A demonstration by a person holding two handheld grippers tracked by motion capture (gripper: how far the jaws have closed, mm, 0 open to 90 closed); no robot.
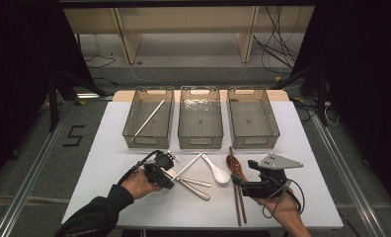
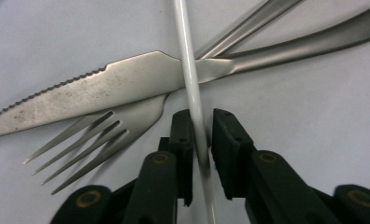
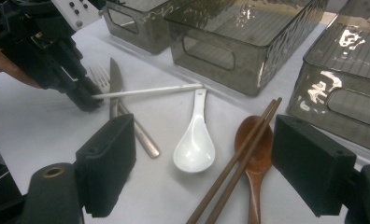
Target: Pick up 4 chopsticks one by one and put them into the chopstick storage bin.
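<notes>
Looking down from the high view, I have my left gripper [image 1: 170, 174] at the near end of a thin white plastic chopstick [image 1: 188, 166] that runs away from the jaws toward the three smoky translucent plastic bins [image 1: 200, 140]; the leftmost bin [image 1: 148, 139] already holds a matching white chopstick [image 1: 149, 118]. My right gripper [image 1: 239, 181] hovers beside a pair of brown wooden chopsticks [image 1: 238, 197] and a brown wooden spoon [image 1: 235, 165], with a white ceramic soup spoon [image 1: 217, 171] between the two grippers.

In the left gripper view, the jaws stand nearly closed with the white chopstick [image 2: 192, 88] running straight up between them. The left pad looks to be against it, while a sliver of gap seems to remain on the right, so I judge the grip not quite seated. Just beyond the jaw tips the stick crosses a serrated steel table knife [image 2: 80, 95] and a steel fork [image 2: 94, 140].

In the right gripper view, my own jaws are wide apart with nothing between them, framing the soup spoon [image 3: 194, 144] and the wooden pair [image 3: 241, 163]. Farther off, the left gripper [image 3: 87, 100] bites the chopstick's end [image 3: 148, 91].

To do this well, I would finish the squeeze squarely, then lift straight up before swinging away, so the far end does not drag the knife or fork along.
</notes>
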